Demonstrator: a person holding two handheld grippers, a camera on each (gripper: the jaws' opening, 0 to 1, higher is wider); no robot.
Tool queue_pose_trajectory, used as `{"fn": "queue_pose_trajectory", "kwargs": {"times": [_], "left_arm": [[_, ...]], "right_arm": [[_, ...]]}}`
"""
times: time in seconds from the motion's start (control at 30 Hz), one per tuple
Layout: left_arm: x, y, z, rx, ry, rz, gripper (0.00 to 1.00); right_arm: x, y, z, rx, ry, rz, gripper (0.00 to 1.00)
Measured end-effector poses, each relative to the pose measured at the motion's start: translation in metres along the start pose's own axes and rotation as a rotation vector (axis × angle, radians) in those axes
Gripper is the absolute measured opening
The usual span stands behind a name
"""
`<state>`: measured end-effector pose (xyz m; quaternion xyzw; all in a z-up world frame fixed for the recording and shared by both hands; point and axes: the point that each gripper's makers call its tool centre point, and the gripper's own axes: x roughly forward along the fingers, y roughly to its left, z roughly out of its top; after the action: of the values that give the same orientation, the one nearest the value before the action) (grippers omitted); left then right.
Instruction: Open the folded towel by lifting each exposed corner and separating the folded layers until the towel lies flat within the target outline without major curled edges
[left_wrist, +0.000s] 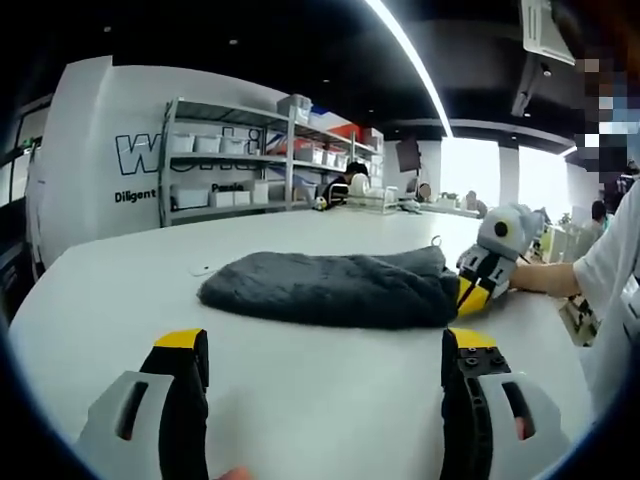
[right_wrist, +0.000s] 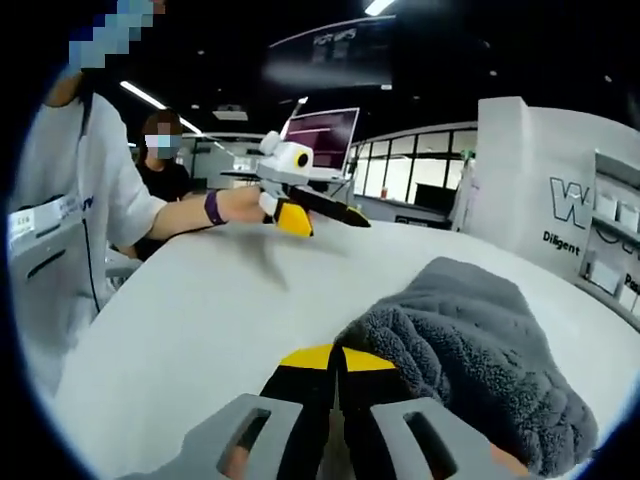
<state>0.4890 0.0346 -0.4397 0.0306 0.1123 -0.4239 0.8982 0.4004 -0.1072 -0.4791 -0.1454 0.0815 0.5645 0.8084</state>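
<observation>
left gripper (left_wrist: 325, 350): jaws spread wide, nothing between them, held over bare white table (left_wrist: 300, 400). dark grey towel (left_wrist: 330, 288) lies bunched and folded on the table ahead of those jaws, well apart from the tips, long axis running across the view. right gripper (left_wrist: 478, 285) shows at the towel's right end, yellow tips at the fabric edge.

right gripper view: right gripper (right_wrist: 335, 365) jaws pressed together on the near edge of the towel (right_wrist: 470, 360), fabric rising just right of the tips and running ahead and right. left gripper (right_wrist: 300, 205) sits far ahead on the left, held above the table (right_wrist: 200, 300) by a person's hand (right_wrist: 240, 205). can't see any target outline.
</observation>
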Motion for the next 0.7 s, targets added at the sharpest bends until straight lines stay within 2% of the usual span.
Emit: {"fn": "queue_pose_trajectory", "kwargs": {"times": [0.43, 0.6, 0.7], "left_arm": [[0.001, -0.003, -0.002, 0.002, 0.004, -0.009, 0.96], [0.001, -0.004, -0.001, 0.005, 0.002, -0.008, 0.96], [0.001, -0.002, 0.0, 0.003, 0.0, -0.006, 0.96]], "right_arm": [[0.024, 0.016, 0.01, -0.011, -0.009, 0.034, 0.0], [0.024, 0.019, 0.01, -0.072, 0.001, 0.034, 0.0], [0.019, 0.02, 0.012, -0.079, -0.001, 0.044, 0.0]]}}
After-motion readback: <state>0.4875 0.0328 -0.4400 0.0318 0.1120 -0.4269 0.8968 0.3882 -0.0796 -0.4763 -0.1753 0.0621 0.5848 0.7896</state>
